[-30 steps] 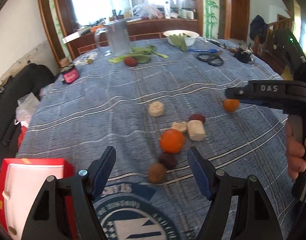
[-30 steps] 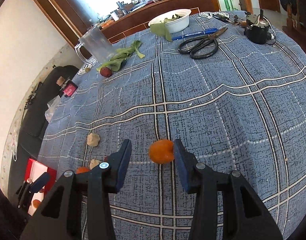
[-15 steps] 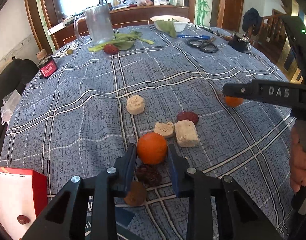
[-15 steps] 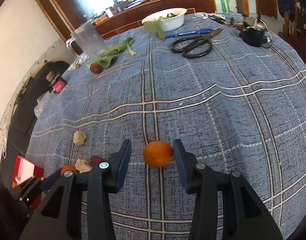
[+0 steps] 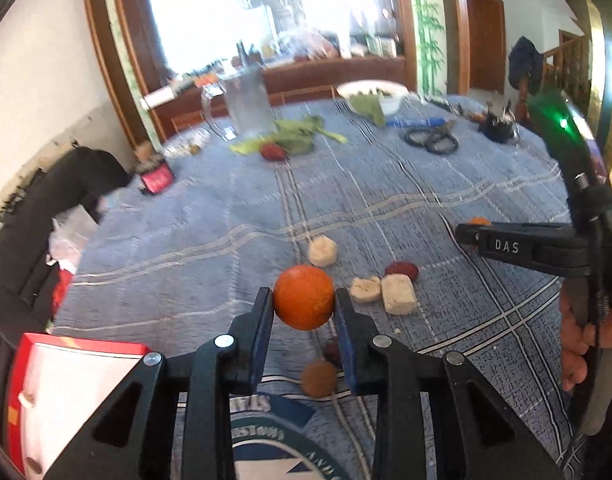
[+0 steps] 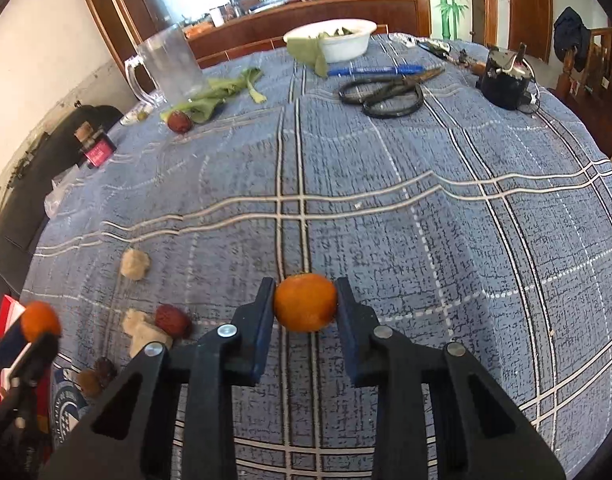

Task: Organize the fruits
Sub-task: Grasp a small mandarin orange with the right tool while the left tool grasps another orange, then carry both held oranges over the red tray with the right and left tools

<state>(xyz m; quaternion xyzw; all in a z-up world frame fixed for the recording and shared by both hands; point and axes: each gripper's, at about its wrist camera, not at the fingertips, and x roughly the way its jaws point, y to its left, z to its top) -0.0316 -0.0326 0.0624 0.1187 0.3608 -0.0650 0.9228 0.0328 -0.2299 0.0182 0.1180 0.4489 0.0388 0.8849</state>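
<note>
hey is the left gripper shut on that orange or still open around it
Shut on it. In the left wrist view both fingers press the sides of the orange, which sits lifted off the tablecloth.

White letters "DAS" stand on the right gripper [image 5: 471, 236]; the tablecloth emblem's lettering [image 5: 262, 432] is unreadable.

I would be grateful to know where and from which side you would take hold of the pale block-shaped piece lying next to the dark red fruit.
Grip the pale block across its two long flat sides, coming down from above. It lies flat on the tablecloth, with a smaller pale piece touching one side and the dark red fruit just behind, so a steep approach probably suits best.
</note>
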